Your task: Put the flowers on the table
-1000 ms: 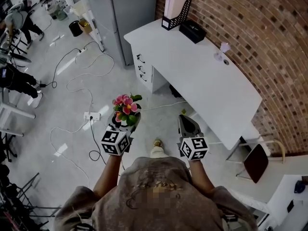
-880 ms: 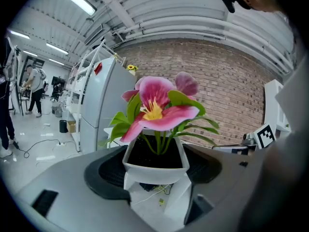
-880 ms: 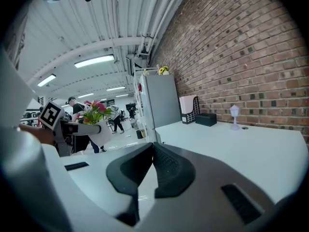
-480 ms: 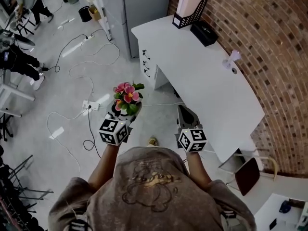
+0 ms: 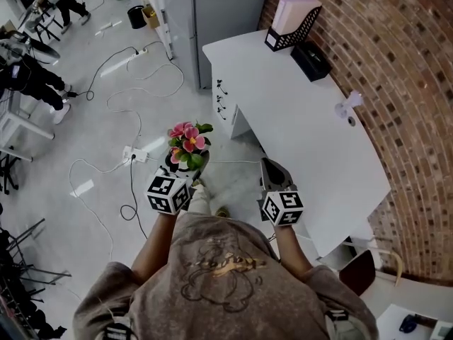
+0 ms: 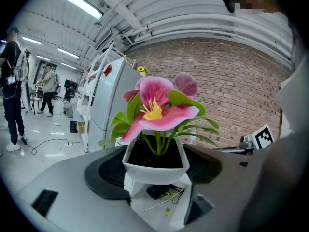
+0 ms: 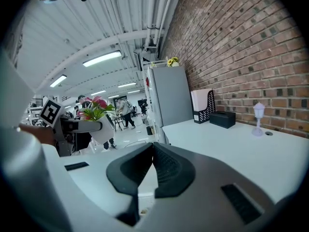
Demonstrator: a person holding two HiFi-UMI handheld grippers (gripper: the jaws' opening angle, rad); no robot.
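My left gripper (image 6: 153, 175) is clamped on the white pot (image 6: 154, 164) of pink flowers (image 6: 155, 111), pot upright, stems pointing straight up, held in the air over the floor (image 5: 106, 140), clear of the white surface (image 5: 304, 119) to its right. My right gripper (image 7: 150, 170) is pinched together on nothing. Only the left gripper view shows the dark soil (image 6: 157, 156); the print I can make out is the square markers on the cubes (image 5: 168, 193).

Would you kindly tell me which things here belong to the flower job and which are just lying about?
Job: flowers in a pot, gripped by the left claw; table; right claw, shut and empty.
Lying about: file rack, black box, small lamp, power strip.
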